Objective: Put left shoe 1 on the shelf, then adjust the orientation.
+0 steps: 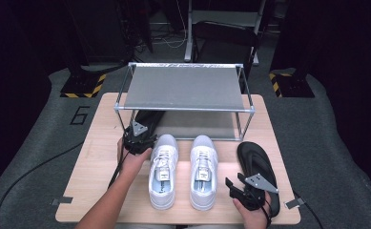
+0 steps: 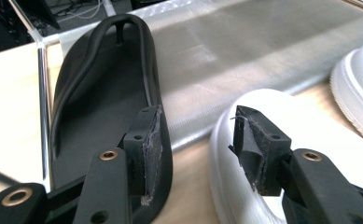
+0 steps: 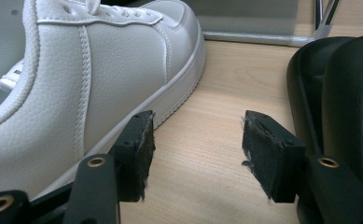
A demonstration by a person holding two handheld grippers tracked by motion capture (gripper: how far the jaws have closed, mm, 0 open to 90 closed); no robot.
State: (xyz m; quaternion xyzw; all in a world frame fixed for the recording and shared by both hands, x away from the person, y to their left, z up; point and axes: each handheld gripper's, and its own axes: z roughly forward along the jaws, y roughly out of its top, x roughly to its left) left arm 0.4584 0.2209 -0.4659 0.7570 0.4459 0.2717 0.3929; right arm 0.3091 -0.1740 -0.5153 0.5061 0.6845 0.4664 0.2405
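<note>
Your left gripper (image 2: 195, 154) gapes empty beside the black sandal (image 2: 104, 107): light, floppy rubber, so pinch its stiff sole edge; your right gripper (image 3: 195, 156) gapes empty too.

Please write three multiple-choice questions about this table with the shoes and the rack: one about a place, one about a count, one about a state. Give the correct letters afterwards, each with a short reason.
1. Where does the black flip-flop sandal on the left lie?
A. on the rack's lower grey shelf
B. on the rack's top shelf
C. between the sneakers

2. How many white leather lace-up sneakers stand on the wooden table?
A. one
B. two
C. three

3. How do the jaws of the right gripper stand?
A. closed on a sneaker
B. closed on a sandal
C. open, with bare table between them

Answers:
1. A: the left gripper view shows it lying mostly on the lower shelf of the metal-framed shoe rack.
2. B: the high view shows a pair side by side, the second sneaker to the right.
3. C: the right gripper view shows wood in the gap, with the other black sandal beside it.
</note>
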